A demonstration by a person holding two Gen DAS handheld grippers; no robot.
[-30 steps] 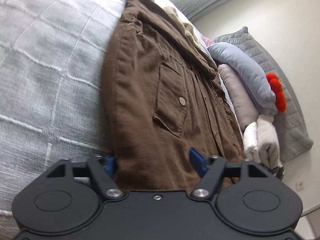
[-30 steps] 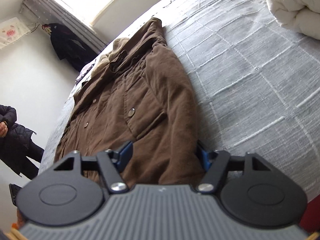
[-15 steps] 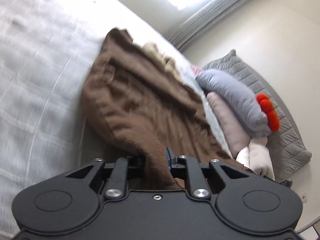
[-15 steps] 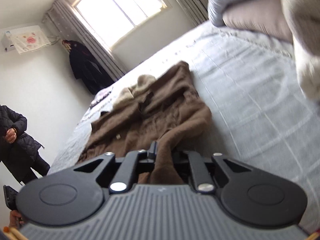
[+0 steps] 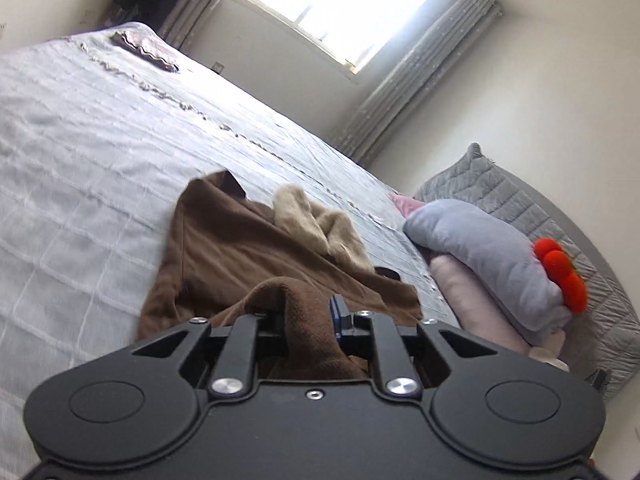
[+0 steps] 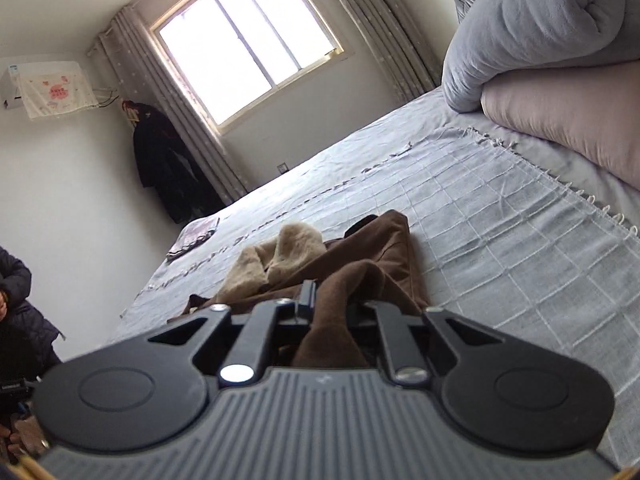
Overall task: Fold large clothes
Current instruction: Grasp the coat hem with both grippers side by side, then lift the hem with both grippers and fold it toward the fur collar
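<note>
A brown jacket (image 5: 240, 256) is spread on a grey checked bedspread (image 5: 80, 160), its pale fleece collar (image 5: 316, 224) turned out at the far end. The near edge of the jacket is raised off the bed and drawn up into both grippers.

In the left wrist view, the fingers of the left gripper (image 5: 310, 314) are nearly pressed together, and a thick bunch of brown cloth is pinched between them; the blue pad (image 5: 336, 312) of one finger is seen tight against the fabric.

In the right wrist view, the fingers of the right gripper (image 6: 332, 304) are likewise almost closed, and another fold of the same jacket (image 6: 360, 264) is pinched between them.

Folded grey and pink bedding (image 5: 480, 264) is stacked just beyond the jacket at the head of the bed. A person in a dark padded coat (image 6: 20, 312) is seen at the left edge of the right wrist view.
</note>
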